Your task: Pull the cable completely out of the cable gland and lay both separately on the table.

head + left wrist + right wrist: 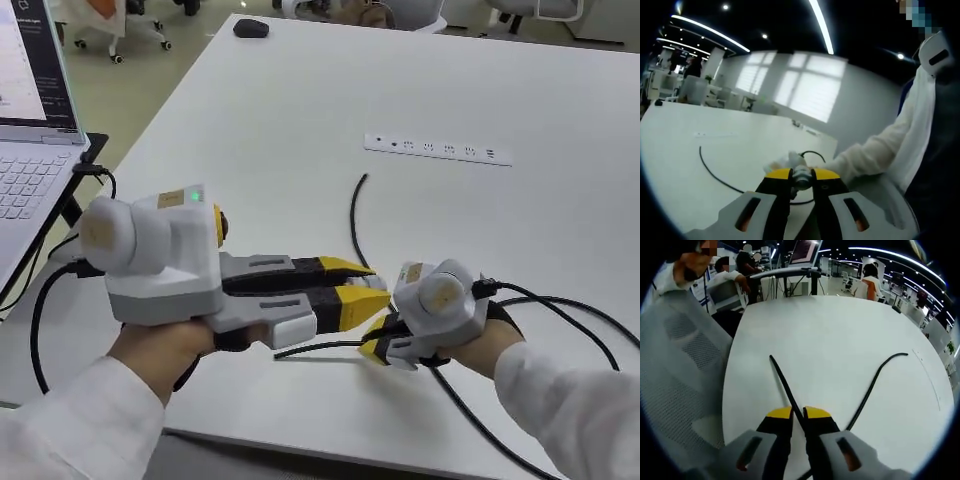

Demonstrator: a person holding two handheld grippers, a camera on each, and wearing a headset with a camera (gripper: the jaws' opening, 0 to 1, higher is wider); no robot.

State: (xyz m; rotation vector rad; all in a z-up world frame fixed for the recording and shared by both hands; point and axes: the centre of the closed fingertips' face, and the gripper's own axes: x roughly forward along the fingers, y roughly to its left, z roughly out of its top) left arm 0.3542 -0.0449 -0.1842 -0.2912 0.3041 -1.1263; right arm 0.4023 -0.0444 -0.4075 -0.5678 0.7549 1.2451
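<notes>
A thin black cable lies in a curve on the white table. My left gripper comes in from the left, and in its own view the left gripper is shut on a small grey cable gland, with the cable looping away over the table. My right gripper sits close against the left one, tip to tip. Its own view shows the right gripper shut on the cable, whose free end points away. The gland is hidden in the head view.
An open laptop stands at the table's left edge. A white power strip lies beyond the cable and a dark mouse at the far end. Black leads trail from the right gripper. People and desks stand in the background.
</notes>
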